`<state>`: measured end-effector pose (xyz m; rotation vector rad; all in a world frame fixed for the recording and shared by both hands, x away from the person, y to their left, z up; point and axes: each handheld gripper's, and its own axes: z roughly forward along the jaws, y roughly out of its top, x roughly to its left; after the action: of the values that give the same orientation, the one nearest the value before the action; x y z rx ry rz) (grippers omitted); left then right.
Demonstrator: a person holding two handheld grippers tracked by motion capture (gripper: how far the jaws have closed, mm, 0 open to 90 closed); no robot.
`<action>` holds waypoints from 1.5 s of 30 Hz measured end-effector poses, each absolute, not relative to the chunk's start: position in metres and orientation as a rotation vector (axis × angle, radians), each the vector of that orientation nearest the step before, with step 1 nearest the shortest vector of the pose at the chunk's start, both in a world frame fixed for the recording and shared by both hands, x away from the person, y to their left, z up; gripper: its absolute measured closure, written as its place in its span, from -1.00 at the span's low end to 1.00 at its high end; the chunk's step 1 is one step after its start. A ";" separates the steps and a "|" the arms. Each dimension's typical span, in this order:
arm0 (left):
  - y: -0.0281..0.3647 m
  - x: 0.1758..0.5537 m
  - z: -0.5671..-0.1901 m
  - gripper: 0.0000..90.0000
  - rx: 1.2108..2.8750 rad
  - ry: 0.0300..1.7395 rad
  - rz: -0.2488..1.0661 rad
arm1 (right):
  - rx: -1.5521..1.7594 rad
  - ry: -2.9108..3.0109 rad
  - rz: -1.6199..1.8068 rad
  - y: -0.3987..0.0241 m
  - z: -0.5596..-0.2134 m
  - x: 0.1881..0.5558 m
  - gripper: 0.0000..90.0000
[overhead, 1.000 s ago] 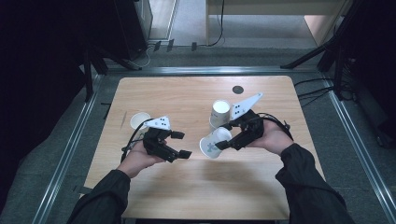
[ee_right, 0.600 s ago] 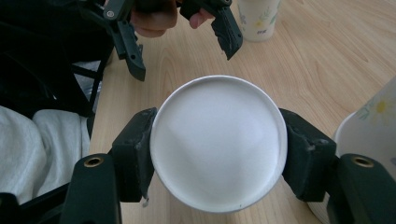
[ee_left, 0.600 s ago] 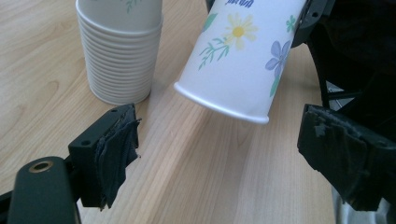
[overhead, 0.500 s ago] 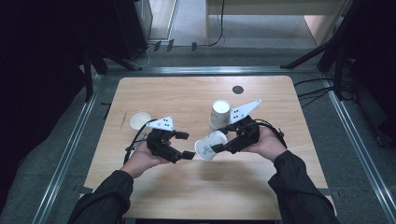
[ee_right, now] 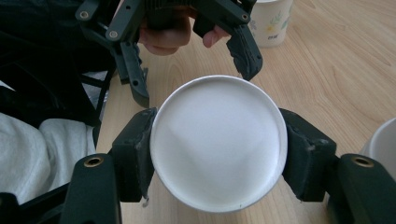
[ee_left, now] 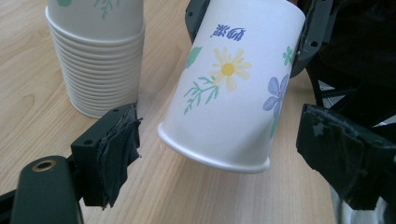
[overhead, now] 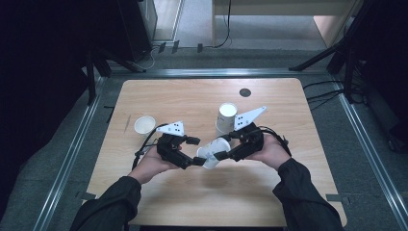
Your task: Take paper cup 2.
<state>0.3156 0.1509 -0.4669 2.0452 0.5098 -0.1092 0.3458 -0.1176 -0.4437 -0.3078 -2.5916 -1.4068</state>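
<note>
At the centre of the high view, the right gripper (overhead: pixel 222 155) clamped a tilted flowered paper cup (overhead: pixel 212 152) above the table; the left gripper (overhead: pixel 198 161), jaws closing, stood apart around its rim

1. Stack of floral paper cups (overhead: pixel 225 118), upright, rims down, mid counter (overhead: pixel 183 96).
2. Single paper cup (overhead: pixel 144 125), mouth up, well left of the stack.
3. Small dark round disc (overhead: pixel 245 92) near counter's far edge.
4. Grey floor (overhead: pixel 57 144) w/ metal rails (overhead: pixel 72 159) around the counter.
</note>
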 end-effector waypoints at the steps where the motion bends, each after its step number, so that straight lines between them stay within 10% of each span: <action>1: 0.150 0.316 -0.467 -0.69 2.047 0.507 -0.109 | -0.304 -2.592 -1.411 -0.117 -0.444 0.346 -0.21; 45: 0.139 0.312 -0.475 -0.48 2.091 0.432 -0.074 | -0.304 -2.543 -1.439 -0.103 -0.446 0.343 -0.21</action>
<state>0.3123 0.1392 -0.4755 2.0907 0.4322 -0.0737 0.3431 -0.1029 -0.4463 -0.3042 -2.5435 -1.4388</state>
